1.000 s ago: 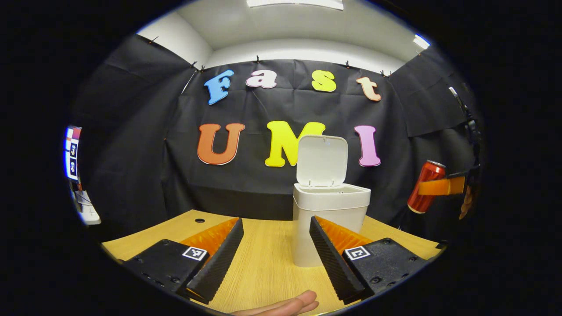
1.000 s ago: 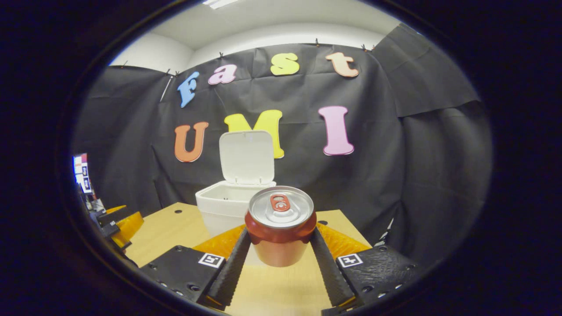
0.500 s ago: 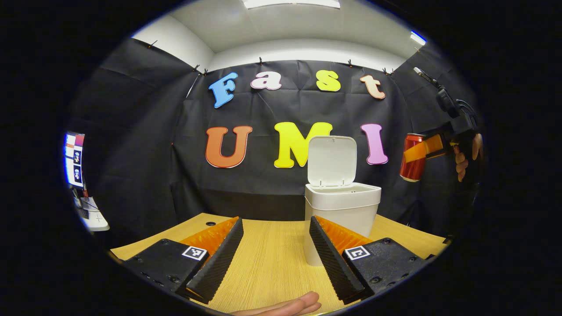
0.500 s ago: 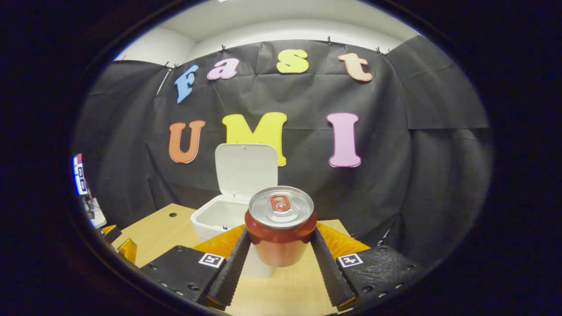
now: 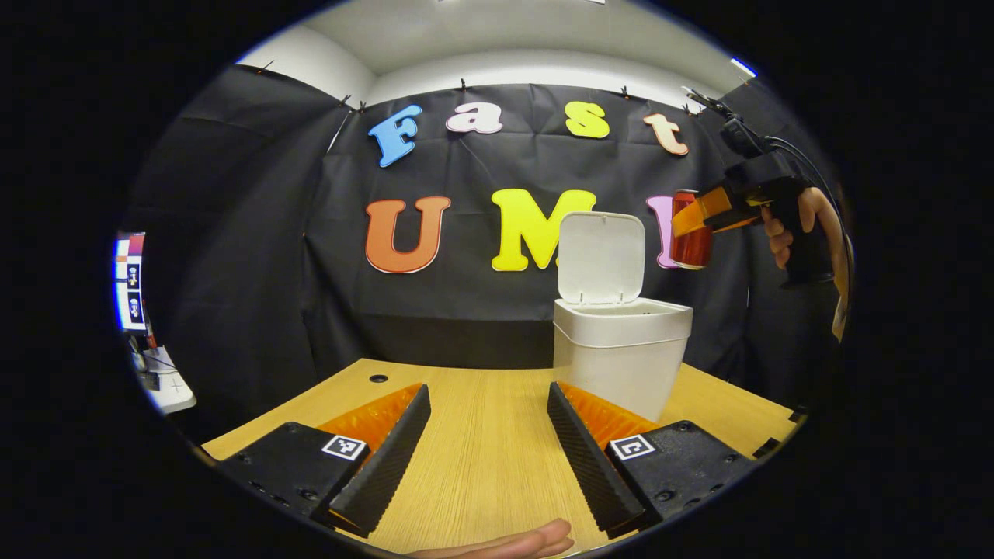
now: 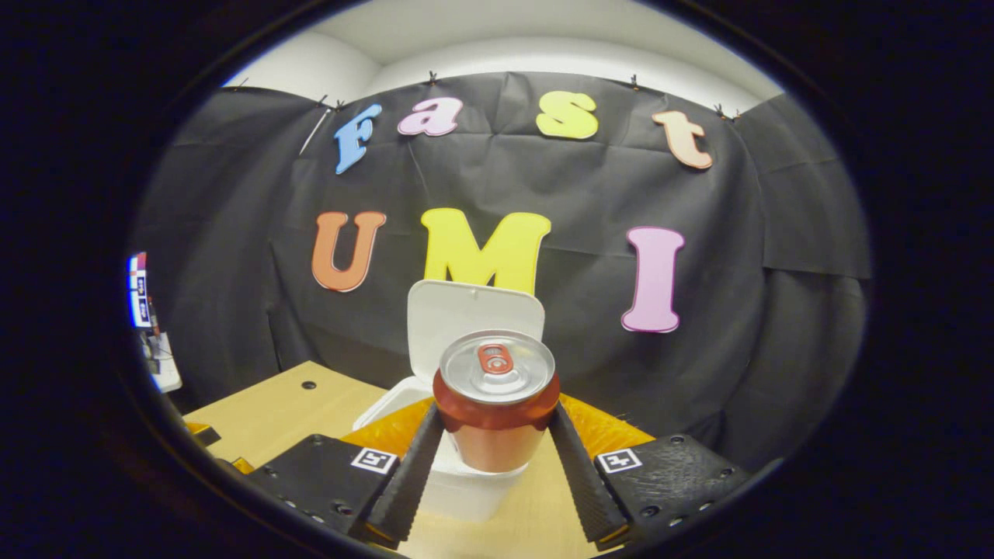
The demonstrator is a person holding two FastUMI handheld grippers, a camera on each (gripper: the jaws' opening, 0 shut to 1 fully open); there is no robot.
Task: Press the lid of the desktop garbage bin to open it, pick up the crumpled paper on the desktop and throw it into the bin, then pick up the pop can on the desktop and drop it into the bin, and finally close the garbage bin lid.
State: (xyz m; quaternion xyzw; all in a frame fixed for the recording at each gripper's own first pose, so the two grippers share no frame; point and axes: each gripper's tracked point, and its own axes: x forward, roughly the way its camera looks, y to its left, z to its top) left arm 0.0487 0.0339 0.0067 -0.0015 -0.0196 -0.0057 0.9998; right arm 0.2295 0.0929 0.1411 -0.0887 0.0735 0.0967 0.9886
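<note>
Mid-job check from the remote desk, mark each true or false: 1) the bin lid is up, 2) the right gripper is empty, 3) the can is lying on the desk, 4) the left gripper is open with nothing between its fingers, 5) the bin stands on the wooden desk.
1) The bin lid is up. True: it stands raised behind the open bin.
2) The right gripper is empty. False: both its fingers press on the pop can.
3) The can lies on the desk. False: it is held in the air, above and beside the bin.
4) The left gripper is open and empty. True.
5) The bin stands on the wooden desk. True.
</note>
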